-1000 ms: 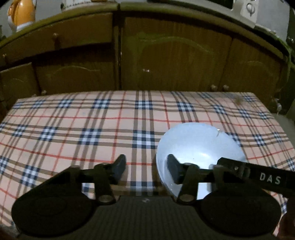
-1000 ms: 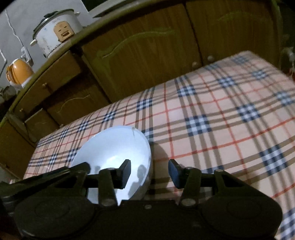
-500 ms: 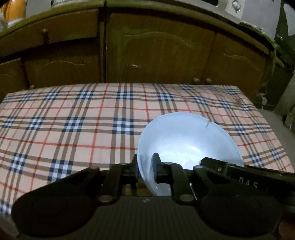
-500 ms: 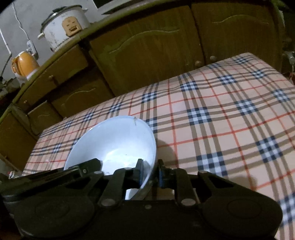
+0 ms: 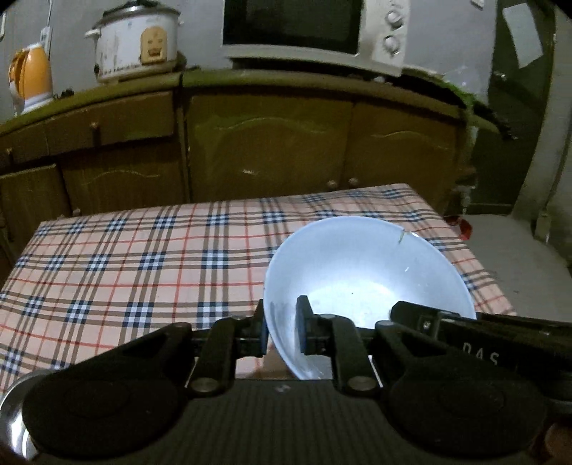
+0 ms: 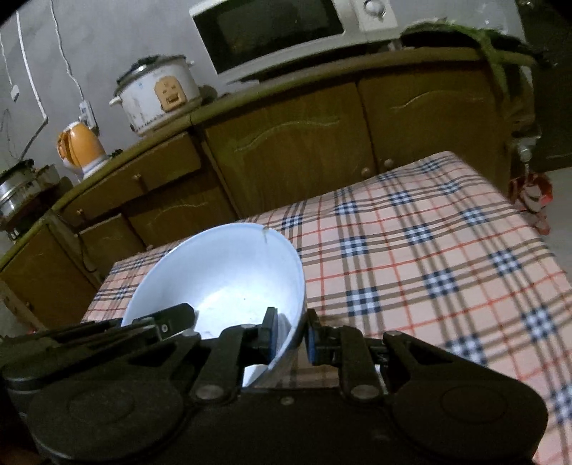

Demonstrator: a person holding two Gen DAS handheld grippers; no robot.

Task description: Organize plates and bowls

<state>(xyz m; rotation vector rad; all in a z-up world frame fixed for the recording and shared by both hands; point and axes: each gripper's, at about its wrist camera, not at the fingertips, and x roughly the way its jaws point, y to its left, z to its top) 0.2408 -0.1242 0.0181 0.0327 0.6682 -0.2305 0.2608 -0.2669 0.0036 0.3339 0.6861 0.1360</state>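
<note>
left gripper (image 5: 282, 331) clamped on white bowl (image 5: 361, 272) rim, 9 o'clock side | right gripper (image 6: 290, 334) clamped, 3 o'clock side | bowl above plaid tablecloth (image 5: 143, 257)

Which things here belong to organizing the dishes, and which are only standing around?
Belong to the job:
- white bowl, held at its rim by both hand-held grippers
- metal dish

Only standing around:
- rice cooker
- microwave
- orange kettle

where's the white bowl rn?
White bowl is pinched by its rim between left gripper and right gripper, above the plaid tablecloth, low-center in both wrist views.
</note>
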